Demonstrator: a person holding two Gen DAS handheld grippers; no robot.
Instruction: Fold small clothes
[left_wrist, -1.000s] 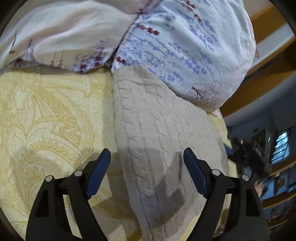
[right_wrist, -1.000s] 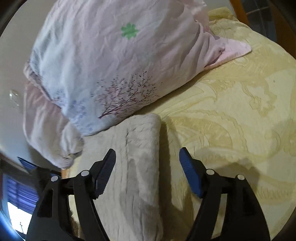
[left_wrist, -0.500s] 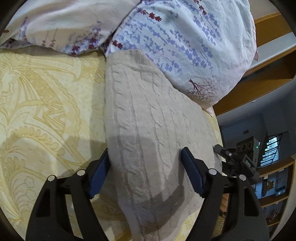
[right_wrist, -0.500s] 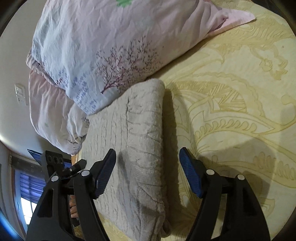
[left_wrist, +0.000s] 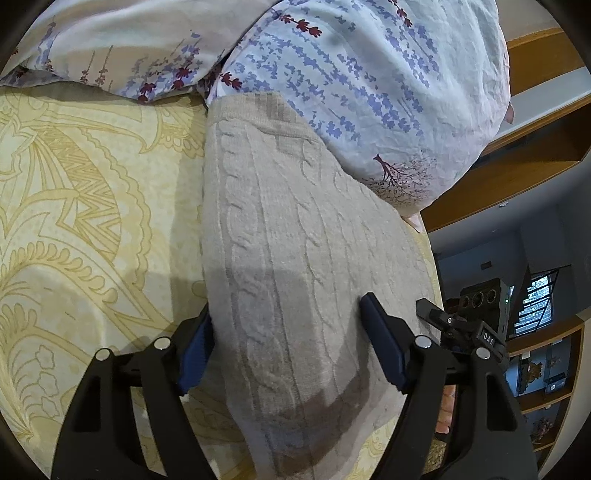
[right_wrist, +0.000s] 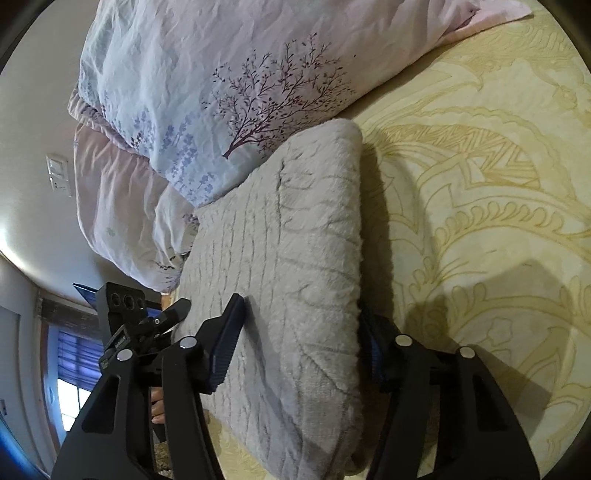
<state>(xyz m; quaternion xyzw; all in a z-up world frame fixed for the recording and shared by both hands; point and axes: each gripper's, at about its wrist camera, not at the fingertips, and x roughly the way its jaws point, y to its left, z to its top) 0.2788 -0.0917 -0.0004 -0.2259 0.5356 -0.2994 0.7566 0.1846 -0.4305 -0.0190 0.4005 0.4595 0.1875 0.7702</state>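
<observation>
Currently the folded knit garment (left_wrist: 295, 258) lies on the bed (left_wrist: 92, 206), long axis running away toward the pillows (left_wrist: 351, 81). Left hand-held gripper (left_wrist: 286, 354) and right hand-held gripper (right_wrist: 301, 343), both open, straddle opposite long edges, equally near.

Both wrist views look close along the folded sweater (left_wrist: 295, 258) from opposite sides

Both grippers have moved in low onto the folded knit sweater (left_wrist: 303, 266) since a second ago. The left gripper (left_wrist: 291, 350), which hovered above it, now straddles its thick edge, jaws wide. The right gripper (right_wrist: 299, 347) likewise went from clear of the sweater's fold to straddling it, one pad over, one under.
</observation>
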